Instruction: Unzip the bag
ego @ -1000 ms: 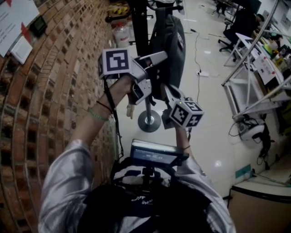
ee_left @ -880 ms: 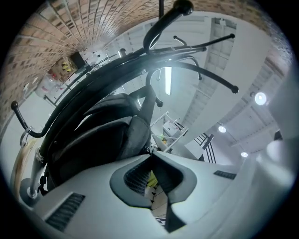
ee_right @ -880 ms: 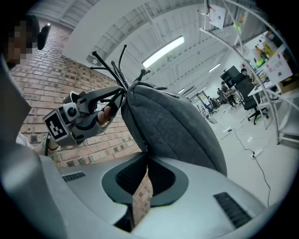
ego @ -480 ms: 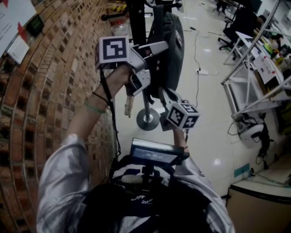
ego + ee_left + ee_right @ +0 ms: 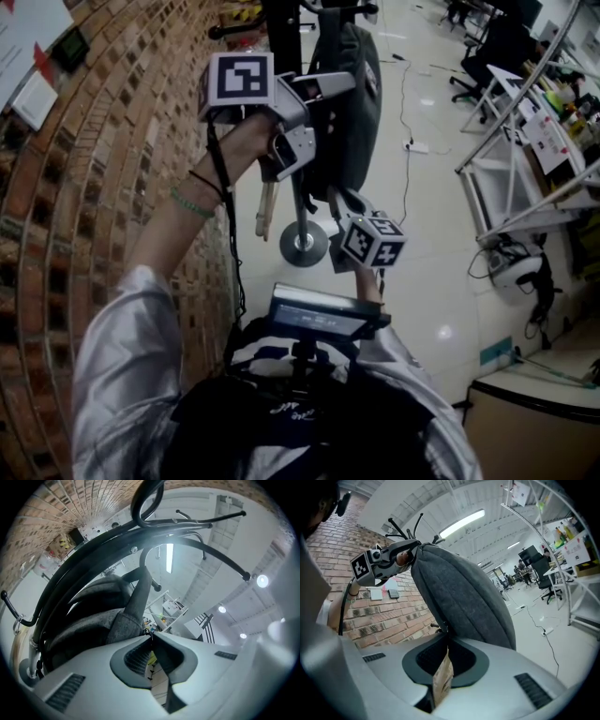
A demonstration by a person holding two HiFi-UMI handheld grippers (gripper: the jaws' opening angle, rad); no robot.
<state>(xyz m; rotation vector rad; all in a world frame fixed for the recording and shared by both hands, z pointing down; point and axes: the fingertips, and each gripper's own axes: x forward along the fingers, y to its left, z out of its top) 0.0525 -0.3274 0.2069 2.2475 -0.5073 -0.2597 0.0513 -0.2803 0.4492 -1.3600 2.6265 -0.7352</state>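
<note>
Now my left tongs pinch the top of the grey bag, which hangs on the coat stand. My right tongs clamp its tan zipper tag. I judge I'm mid-unzip, and next comes a steady downward pull.

You wear a shiny silver-grey sleeve on your left arm. Just behind the left tool, your wrist has a thin black band and a green bracelet. A black cable hangs under that tool. Both tools are pale grey. The left tool has a cube with black-and-white squares, and the right tool has one too. Your striped top is black and white, with a flat dark box on your chest.
</note>
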